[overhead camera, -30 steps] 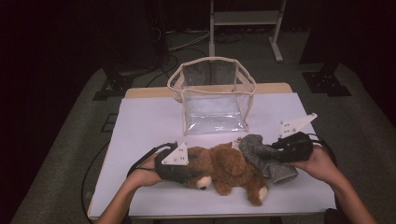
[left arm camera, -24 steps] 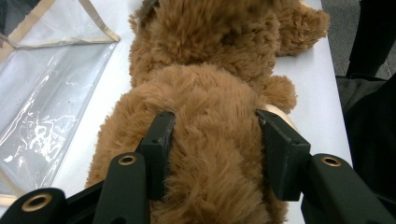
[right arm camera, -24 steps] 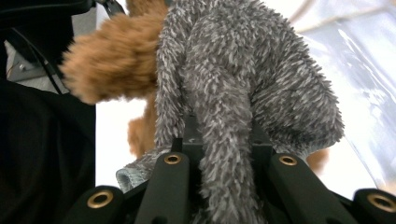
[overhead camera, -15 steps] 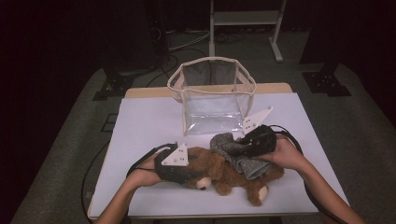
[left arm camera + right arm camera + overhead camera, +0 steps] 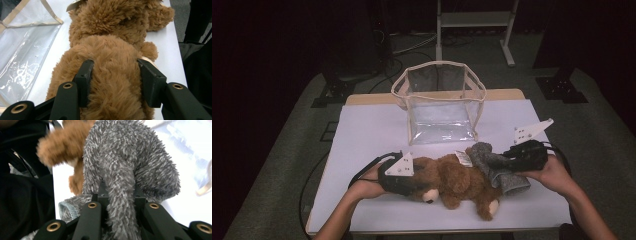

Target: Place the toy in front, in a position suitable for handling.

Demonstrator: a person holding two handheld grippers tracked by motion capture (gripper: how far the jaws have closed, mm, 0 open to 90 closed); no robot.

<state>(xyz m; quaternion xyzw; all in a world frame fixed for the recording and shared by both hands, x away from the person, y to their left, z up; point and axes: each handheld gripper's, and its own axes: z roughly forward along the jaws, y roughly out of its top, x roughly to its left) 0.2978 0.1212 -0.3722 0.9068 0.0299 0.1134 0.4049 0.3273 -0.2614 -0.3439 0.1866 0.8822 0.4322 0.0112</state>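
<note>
A brown teddy bear [image 5: 457,182] lies on its side on the white table [image 5: 372,130], head toward the left. My left gripper [image 5: 414,182] is shut on the bear's head; in the left gripper view its jaws [image 5: 115,77] press into the fur from both sides. A grey fuzzy cloth [image 5: 497,167] drapes over the bear's lower body at the right. My right gripper [image 5: 509,161] is shut on a fold of that cloth, seen close up as the grey fuzzy cloth [image 5: 130,162] between the jaws [image 5: 120,193].
A clear plastic bag [image 5: 439,107] with a beige rim stands open behind the bear, mid-table. A white tag [image 5: 462,157] sticks out of the bear near the bag. A metal stand [image 5: 472,20] and cables lie beyond the table.
My right gripper swung left over the bear with the grey cloth, then came back right to about where it was a second ago. The left gripper and the bear's head stayed put.
</note>
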